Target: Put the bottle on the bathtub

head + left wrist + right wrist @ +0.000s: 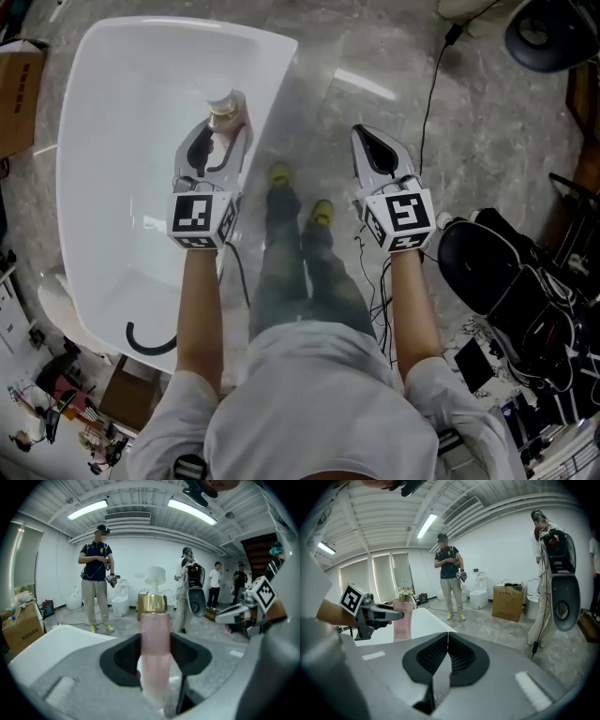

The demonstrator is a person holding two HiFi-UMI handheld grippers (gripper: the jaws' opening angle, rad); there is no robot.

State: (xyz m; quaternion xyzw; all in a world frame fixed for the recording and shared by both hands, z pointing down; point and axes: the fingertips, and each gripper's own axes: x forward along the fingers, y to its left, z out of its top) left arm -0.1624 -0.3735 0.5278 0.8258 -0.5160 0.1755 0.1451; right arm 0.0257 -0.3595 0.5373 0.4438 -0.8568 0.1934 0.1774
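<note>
One pink bottle [223, 112] upright, long axis vertical, gold cap [154, 603] up, over bathtub [112, 112] near its right rim | left gripper [217, 141] clamped on it | right gripper [375, 148] jaws together, empty, right of tub.

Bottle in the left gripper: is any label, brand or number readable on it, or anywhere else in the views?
No text can be read in any view.
The bottle: pink body, gold cap, no legible label.
The left marker cube and the right marker cube: black-and-white square patterns only, no letters or digits.
The cardboard box: any print on it is too small and blurred to read.
</note>
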